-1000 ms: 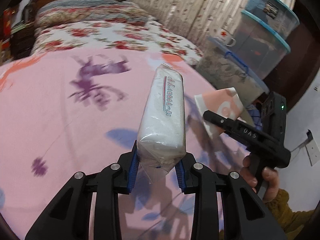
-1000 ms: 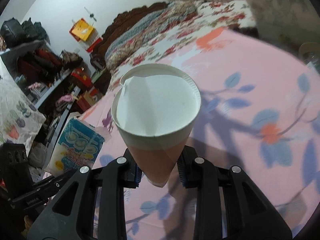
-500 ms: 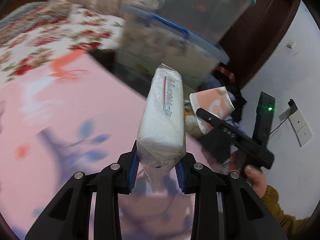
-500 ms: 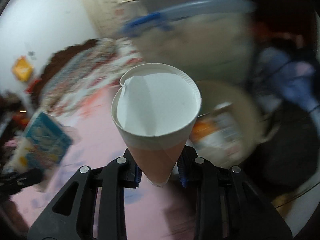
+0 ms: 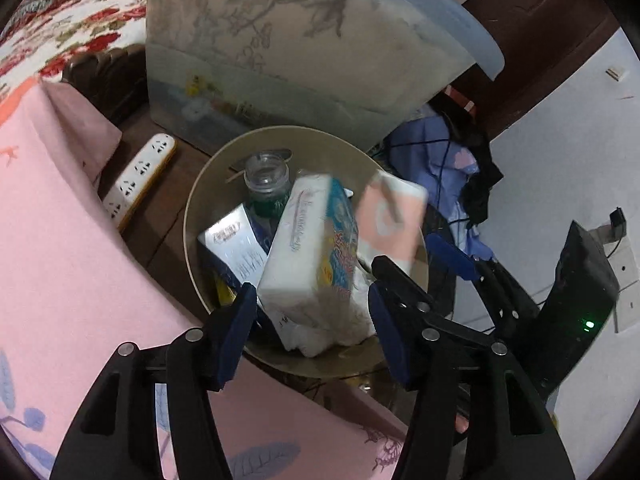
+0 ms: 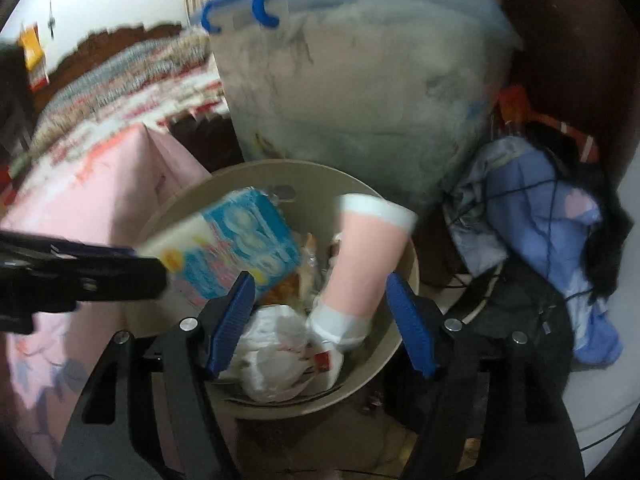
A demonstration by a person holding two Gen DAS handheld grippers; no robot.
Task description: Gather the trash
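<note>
In the left wrist view, the left tongs (image 5: 312, 320) reach in from the bottom edge with their blue-padded jaws apart and opening. A white tissue pack (image 5: 308, 248) with a blue and yellow printed side sits in the gap between the pads, tilted toward 1 o'clock. Neither pad presses on it; it looks loose, over the mouth of a round beige trash bin (image 5: 200, 208). At 2 o'clock from the pack is a blurred pink and white paper cup (image 5: 390, 216), above the bin's right rim. The right tongs (image 5: 416, 264) enter from 4 o'clock, just below the cup.

Inside the bin, at 11 o'clock from the pack, stands a clear bottle (image 5: 267, 184), with a white box (image 5: 234, 246) beside it. A pink bedsheet (image 5: 60, 260) fills the left side. A white power strip (image 5: 140, 176) lies between sheet and bin. A large storage tub (image 5: 280, 52) stands behind the bin at 12 o'clock.

In the right wrist view, the right tongs (image 6: 320, 320) also have their jaws apart and opening. The paper cup (image 6: 364, 264) lies between the pads, rim toward 12 o'clock, touching neither, over the trash bin (image 6: 384, 356). The tissue pack (image 6: 236, 248) is at 10 o'clock, blurred, with the left tongs (image 6: 100, 276) coming from 9 o'clock. A crumpled white bag (image 6: 276, 348) rests in the bin. Blue clothes (image 6: 540, 240) are heaped at 3 o'clock.
</note>
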